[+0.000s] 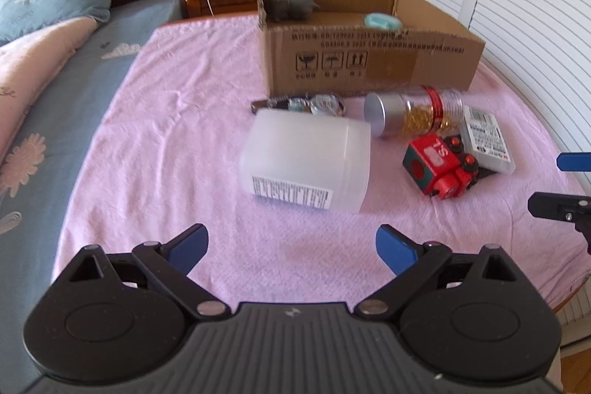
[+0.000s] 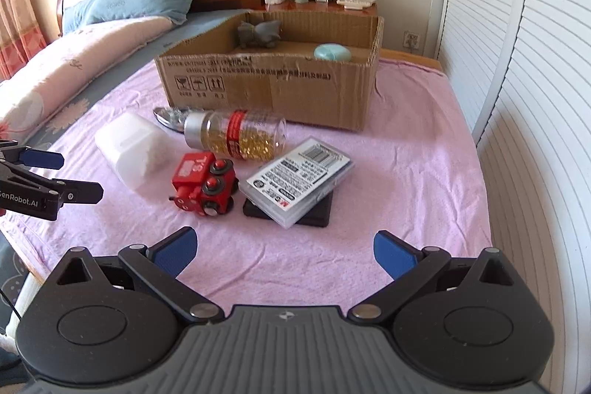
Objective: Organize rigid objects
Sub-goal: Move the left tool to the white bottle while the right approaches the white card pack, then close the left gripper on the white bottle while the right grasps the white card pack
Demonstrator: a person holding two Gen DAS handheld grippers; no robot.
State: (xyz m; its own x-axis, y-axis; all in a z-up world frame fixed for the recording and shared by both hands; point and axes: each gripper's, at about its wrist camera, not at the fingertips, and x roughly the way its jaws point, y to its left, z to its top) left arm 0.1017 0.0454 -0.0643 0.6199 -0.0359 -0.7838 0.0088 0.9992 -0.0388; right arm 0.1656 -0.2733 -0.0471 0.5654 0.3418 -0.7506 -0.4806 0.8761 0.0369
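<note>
Now we hold both grippers wide apart over the near part of the pink cloth (image 1: 177, 120), gripping nothing. Our left gripper (image 1: 291, 248) hangs just short of the white jar (image 1: 306, 161), which lies on its side. Our right gripper (image 2: 284, 248) hangs near the red toy train (image 2: 205, 183) and the clear case (image 2: 299, 180), which rests on a black slab (image 2: 321, 209). Just beyond the train lies a pill bottle (image 2: 236, 133) on its side, silver cap to the left, and a metal piece (image 2: 168, 115) lies touching the cap's far side. Farther still stands the open carton (image 2: 273, 87), holding a grey toy (image 2: 258, 32) at its far left and a teal disc (image 2: 332, 53) to the right.
</note>
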